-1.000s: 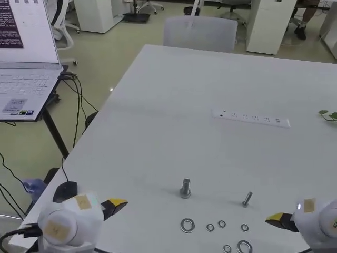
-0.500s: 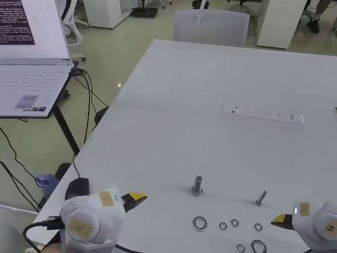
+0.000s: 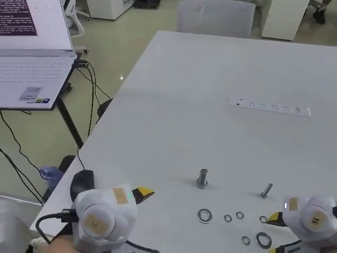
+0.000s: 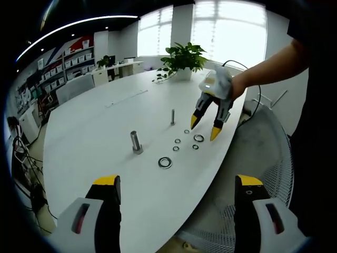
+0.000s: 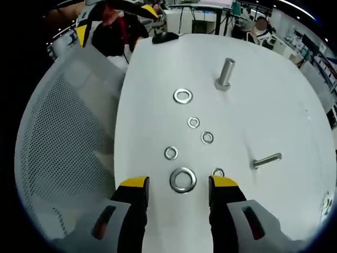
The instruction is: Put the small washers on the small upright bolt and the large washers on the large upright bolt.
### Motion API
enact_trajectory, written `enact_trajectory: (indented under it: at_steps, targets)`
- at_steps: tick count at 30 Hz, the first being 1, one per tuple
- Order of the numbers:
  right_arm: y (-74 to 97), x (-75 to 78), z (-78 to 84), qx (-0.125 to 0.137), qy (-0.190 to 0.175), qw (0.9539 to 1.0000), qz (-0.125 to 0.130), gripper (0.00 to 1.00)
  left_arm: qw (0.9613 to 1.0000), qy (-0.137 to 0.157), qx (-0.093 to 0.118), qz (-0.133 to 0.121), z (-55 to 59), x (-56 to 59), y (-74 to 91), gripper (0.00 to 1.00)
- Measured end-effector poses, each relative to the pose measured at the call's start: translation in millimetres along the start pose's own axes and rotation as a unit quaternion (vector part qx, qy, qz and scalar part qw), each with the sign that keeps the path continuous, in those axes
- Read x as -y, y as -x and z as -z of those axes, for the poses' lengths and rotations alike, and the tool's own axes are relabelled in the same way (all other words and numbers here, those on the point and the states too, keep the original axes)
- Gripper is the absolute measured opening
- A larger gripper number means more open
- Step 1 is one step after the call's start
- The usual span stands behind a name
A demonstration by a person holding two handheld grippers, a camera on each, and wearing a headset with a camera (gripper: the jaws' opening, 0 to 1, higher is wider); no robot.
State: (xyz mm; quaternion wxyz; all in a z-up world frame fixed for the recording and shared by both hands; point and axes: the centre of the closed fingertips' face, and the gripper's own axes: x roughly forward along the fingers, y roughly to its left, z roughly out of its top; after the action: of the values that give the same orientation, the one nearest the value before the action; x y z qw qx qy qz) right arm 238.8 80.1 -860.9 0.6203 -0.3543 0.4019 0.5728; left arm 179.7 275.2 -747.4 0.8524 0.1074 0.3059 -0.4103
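On the white table (image 3: pixel 174 95) the large bolt (image 3: pixel 202 178) stands upright, and the thin small bolt (image 3: pixel 266 191) stands to its right. In front of them lie one large washer (image 3: pixel 204 215), a second large washer (image 3: pixel 263 240) and several small washers (image 3: pixel 239 215). My right gripper (image 3: pixel 275 219) is open and low over the table, with the near large washer (image 5: pixel 182 179) between its jaws and a small washer (image 5: pixel 218 173) by one of them. My left gripper (image 4: pixel 176 182) is open wide at the table's near left edge, holding nothing, apart from the bolt (image 4: pixel 136 142).
A white power strip (image 3: pixel 268 108) lies farther back on the table. A laptop (image 3: pixel 31 68) sits on a stand to the left, with cables and a black mouse (image 3: pixel 81 182) near the table's corner. A mesh chair (image 5: pixel 63 132) is close beside the front edge.
The head camera has tilted and shifted. My right gripper has closed in on the washers from the right. My left gripper has edged slightly nearer the large bolt.
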Motion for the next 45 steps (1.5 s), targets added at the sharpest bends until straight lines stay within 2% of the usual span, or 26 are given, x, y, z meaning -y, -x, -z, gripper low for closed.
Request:
enact_trajectory:
  at_steps: [9,16,25,32,35,40,45]
  targets:
    - [-9.0,0.2,10.0,-0.032,0.02,0.9993,-0.004,0.4,1.0,0.001,0.0,0.003,-2.8,2.0,-1.2,0.86]
    - [-11.6,1.4,11.7,-0.033,0.012,0.9994,-0.003,0.37,1.0,0.003,0.001,0.006,-4.4,1.6,-3.2,0.85]
    - [-12.6,1.4,9.7,-0.048,0.025,0.9985,0.001,0.35,0.9999,0.008,0.002,0.01,-4.4,2.1,-6.8,0.84]
    - [-12.3,1.3,10.2,-0.045,0.021,0.9988,0.002,0.35,0.9996,0.021,0.012,0.011,-10.1,1.6,-7.5,0.83]
    - [-12.4,0.9,10.2,-0.045,0.022,0.9987,0.002,0.35,0.9998,0.016,0.007,0.012,-11.6,1.2,-8.7,0.83]
    - [-12.9,0.9,10.2,-0.056,0.023,0.9981,0.002,0.35,0.9997,0.015,0.015,0.008,-18.3,-1.9,-7.4,0.83]
    - [-13.2,1.1,10.6,-0.059,0.022,0.998,0.001,0.35,0.9998,0.013,0.011,0.007,-16.7,-3.3,-7.3,0.83]
